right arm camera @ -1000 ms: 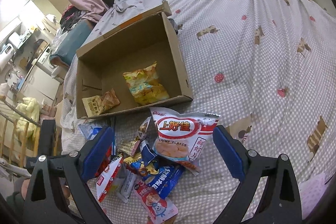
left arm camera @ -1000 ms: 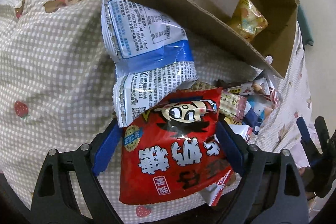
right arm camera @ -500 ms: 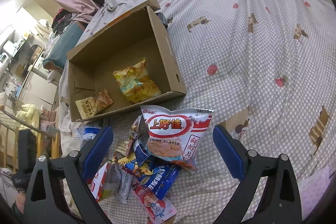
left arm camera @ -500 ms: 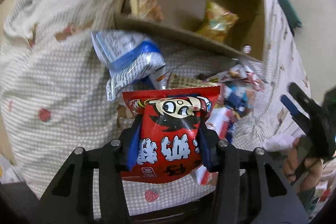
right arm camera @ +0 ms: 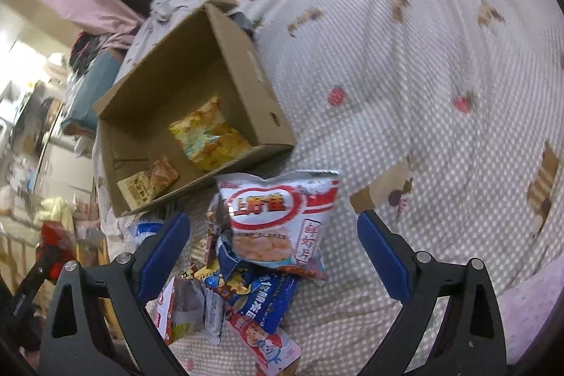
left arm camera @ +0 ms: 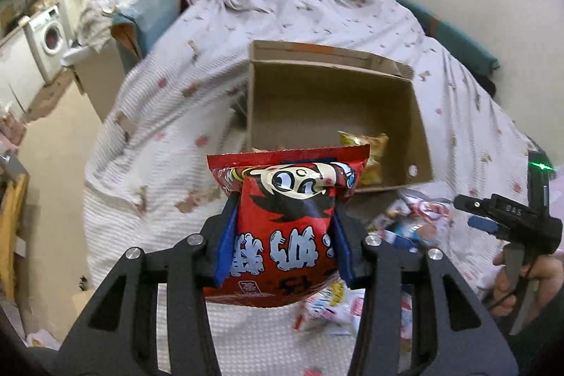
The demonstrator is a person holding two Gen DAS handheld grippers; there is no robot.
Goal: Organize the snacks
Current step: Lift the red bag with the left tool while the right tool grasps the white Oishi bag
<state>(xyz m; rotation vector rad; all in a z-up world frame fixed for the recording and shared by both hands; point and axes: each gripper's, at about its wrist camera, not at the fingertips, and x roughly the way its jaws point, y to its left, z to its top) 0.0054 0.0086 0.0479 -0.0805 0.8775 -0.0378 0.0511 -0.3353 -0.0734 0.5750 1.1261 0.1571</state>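
Grip, as seen from the left wrist: left gripper (left arm camera: 283, 228) clamped across the middle of the red snack bag (left arm camera: 285, 210), jaws just drawn in on it, blue pads denting the film on both sides, bag held in the air in front of the cardboard box (left arm camera: 253, 101). Looked best to carry it on over the near wall and let go only once well inside, low down, beside the yellow packet (left arm camera: 366, 150) already lying there; puffy, slick film likely to slip if squeezed less. Off to the right, right gripper (left arm camera: 469, 210) in a hand (left arm camera: 528, 273), poised over the loose snack pile (left arm camera: 412, 228) on the checked bedspread (left arm camera: 176, 136); washing machine (left arm camera: 49, 37) far off at the left. From the right wrist: right gripper (right arm camera: 271, 224) with jaws spread wide and nothing between the pads, straddling from above the white shrimp-flake bag (right arm camera: 278, 221) atop the pile (right arm camera: 246, 298). Box (right arm camera: 243, 59) just beyond, holding the yellow packet (right arm camera: 208, 136) and a small orange packet (right arm camera: 151, 182), with plenty of bare floor left. Nothing across the box mouth; only its near wall to clear, and two grippers working close together over the same heap.
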